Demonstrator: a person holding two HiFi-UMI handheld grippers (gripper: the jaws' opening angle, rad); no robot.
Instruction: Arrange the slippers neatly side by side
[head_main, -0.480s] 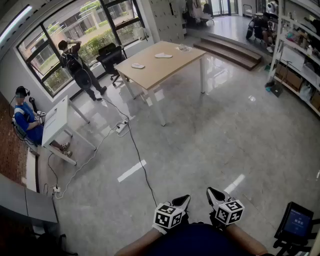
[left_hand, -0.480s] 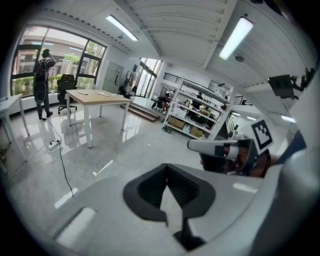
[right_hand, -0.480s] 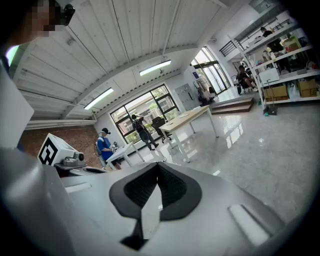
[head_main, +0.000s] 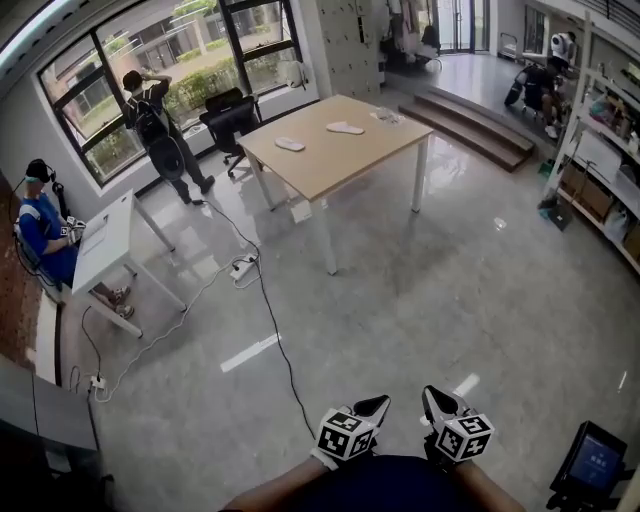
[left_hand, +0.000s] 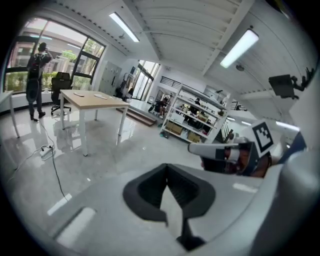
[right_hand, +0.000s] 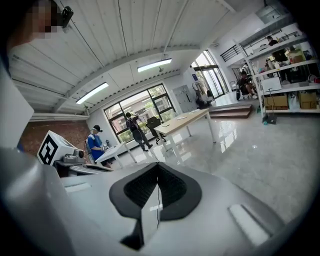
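Since half a second ago the wearer's view has swung a touch: the table and what lies on it now sit slightly lower and further right in the head view, while the two grippers have stayed tucked in front of the body, barely shifted. The left gripper (head_main: 371, 405) is fully closed with nothing in it, its dark pads meeting in a thin line in its own view. The right gripper (head_main: 436, 398) is the same, pads pressed together and empty. Both point ahead and somewhat down at the floor (head_main: 450, 290), close beside each other. A black cable (head_main: 272, 310) runs over the floor from near them toward the table (head_main: 350, 165). The slippers are on that table, well apart from the grippers, up and a little to the left of them in the head view. The left slipper (head_main: 290, 144) lies near the table's left edge and the right slipper (head_main: 346, 127) further along toward the far side, with a clear gap between them. Each has its long axis roughly across the view, so they sit more end to end than side by side, and the task looks not yet begun. As I judge it, the floor has to be crossed first; the left gripper is on the nearer side for the left slipper, though by little. Beyond the table a person (head_main: 150, 110) stands at the window (head_main: 200, 60), and another person (head_main: 40, 225) sits at a small desk (head_main: 105, 245).
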